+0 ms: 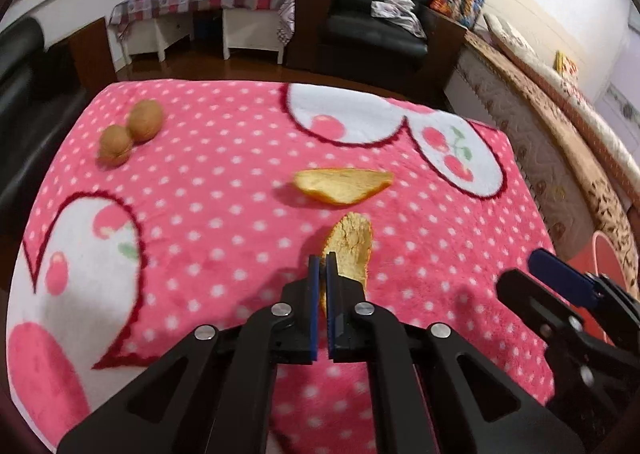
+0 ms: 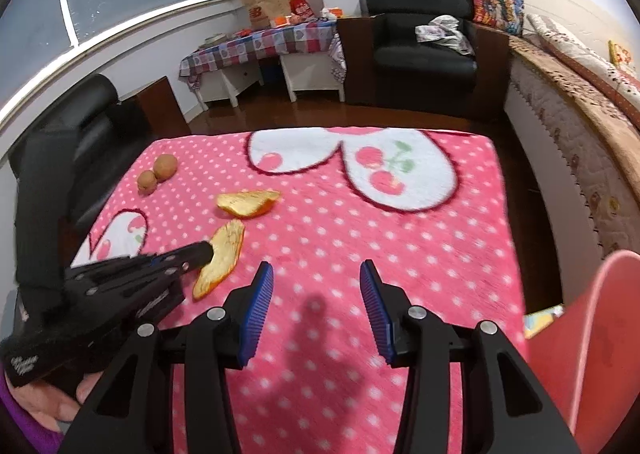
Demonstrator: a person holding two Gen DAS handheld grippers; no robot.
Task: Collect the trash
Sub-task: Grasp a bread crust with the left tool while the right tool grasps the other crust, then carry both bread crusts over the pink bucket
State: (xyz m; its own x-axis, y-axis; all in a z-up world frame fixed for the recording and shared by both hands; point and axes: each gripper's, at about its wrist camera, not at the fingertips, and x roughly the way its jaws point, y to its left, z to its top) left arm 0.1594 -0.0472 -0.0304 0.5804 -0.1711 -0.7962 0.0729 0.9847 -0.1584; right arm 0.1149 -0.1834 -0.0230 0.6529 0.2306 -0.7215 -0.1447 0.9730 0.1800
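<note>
A curled orange peel (image 1: pixel 351 240) lies on the pink dotted blanket (image 1: pixel 224 222), and my left gripper (image 1: pixel 322 260) is shut on its near edge. The right wrist view shows the same peel (image 2: pixel 225 250) pinched by the left gripper (image 2: pixel 205 252). A second peel (image 1: pixel 342 184) (image 2: pixel 248 204) rests just beyond it, untouched. Two brown walnuts (image 1: pixel 130 132) (image 2: pixel 157 174) sit together at the far left of the blanket. My right gripper (image 2: pixel 317 270) hovers open over bare blanket to the right of the peels, nothing between its fingers; it shows at the right edge of the left wrist view (image 1: pixel 560 282).
A red bin (image 2: pixel 592 334) stands at the blanket's right side, its rim also visible in the left wrist view (image 1: pixel 600 250). Beyond are a black armchair (image 2: pixel 424 42), a cluttered checked table (image 2: pixel 260 44), a patterned bed (image 2: pixel 580 102) on the right and a black seat (image 2: pixel 60 142) on the left.
</note>
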